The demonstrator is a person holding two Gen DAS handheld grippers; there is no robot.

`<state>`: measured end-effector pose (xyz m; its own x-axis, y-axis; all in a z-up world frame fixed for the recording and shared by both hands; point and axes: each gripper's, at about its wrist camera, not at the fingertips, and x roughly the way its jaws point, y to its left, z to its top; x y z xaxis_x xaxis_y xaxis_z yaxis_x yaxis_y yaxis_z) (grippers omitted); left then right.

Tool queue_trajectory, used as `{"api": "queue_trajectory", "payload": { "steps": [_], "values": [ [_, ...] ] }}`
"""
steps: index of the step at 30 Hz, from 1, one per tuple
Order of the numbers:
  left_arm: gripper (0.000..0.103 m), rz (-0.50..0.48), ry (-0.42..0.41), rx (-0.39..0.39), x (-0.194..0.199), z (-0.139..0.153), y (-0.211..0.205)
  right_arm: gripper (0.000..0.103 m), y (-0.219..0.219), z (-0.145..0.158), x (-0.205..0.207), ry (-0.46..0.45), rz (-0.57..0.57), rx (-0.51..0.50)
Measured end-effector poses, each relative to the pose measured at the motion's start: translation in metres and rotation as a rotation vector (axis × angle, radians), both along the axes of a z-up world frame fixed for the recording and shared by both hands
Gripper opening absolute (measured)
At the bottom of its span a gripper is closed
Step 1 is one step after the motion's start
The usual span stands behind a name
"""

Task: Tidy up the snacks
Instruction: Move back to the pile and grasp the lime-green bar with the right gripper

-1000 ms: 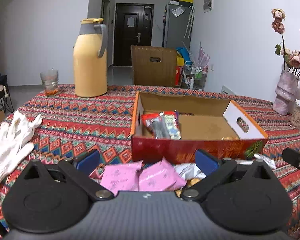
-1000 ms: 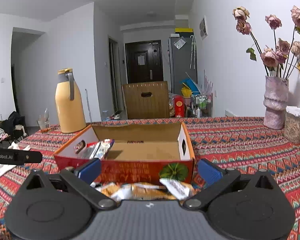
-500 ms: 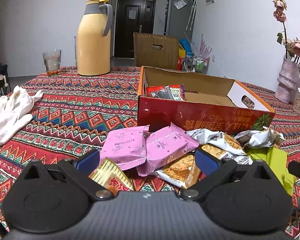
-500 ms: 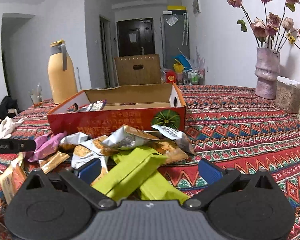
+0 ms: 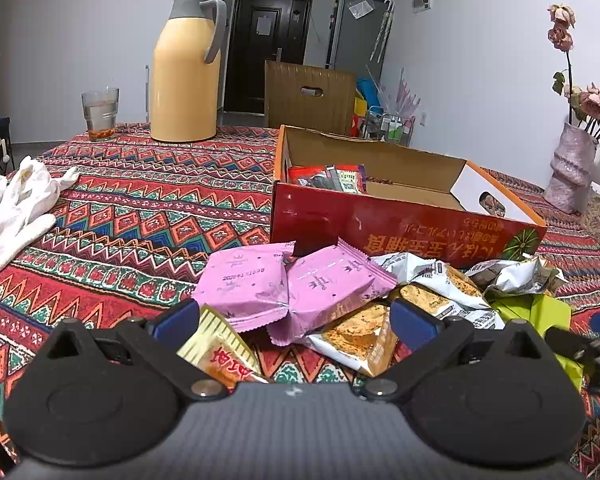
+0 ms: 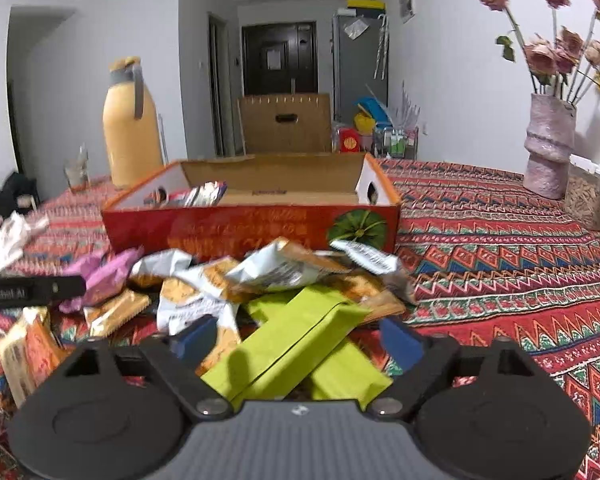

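Note:
A pile of snack packets lies on the patterned cloth in front of an open red cardboard box (image 5: 400, 224) (image 6: 252, 228) that holds a few packets (image 5: 328, 178). My left gripper (image 5: 296, 320) stands open low over the pile, with two pink packets (image 5: 284, 288) and a biscuit packet (image 5: 356, 336) just ahead of its fingers. My right gripper (image 6: 300, 338) is closing its jaws with a lime-green packet (image 6: 300, 336) between them; the pads do not visibly press on it. A second green packet lies under the first.
A yellow thermos jug (image 5: 186, 76) and a glass (image 5: 100, 114) stand at the far left. White gloves (image 5: 16, 208) lie on the left. A pink vase of dried roses (image 6: 548, 148) and a woven container (image 6: 588, 200) stand at the right.
Both grippers have come down toward the snack pile, which now fills the lower view. The right gripper's fingers have drawn closer together around the green packets.

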<state>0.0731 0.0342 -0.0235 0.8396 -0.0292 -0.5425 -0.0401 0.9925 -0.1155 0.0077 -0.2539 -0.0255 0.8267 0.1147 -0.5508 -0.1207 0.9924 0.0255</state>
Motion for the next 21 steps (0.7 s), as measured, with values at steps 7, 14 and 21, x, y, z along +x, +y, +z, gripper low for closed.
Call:
{"api": "queue_trajectory", "payload": {
  "steps": [7,14,21],
  "values": [
    [0.103,-0.013,0.006,-0.025,-0.001,-0.001,0.003,0.064,0.027,-0.007,-0.002,0.055,-0.019,-0.079],
    [0.103,-0.023,0.021,-0.045,-0.002,-0.002,0.006,0.057,0.047,-0.014,0.000,0.083,-0.015,-0.176],
    [0.103,-0.031,0.025,-0.048,-0.003,-0.003,0.006,0.040,0.047,-0.015,-0.005,0.121,-0.005,-0.180]
  ]
}}
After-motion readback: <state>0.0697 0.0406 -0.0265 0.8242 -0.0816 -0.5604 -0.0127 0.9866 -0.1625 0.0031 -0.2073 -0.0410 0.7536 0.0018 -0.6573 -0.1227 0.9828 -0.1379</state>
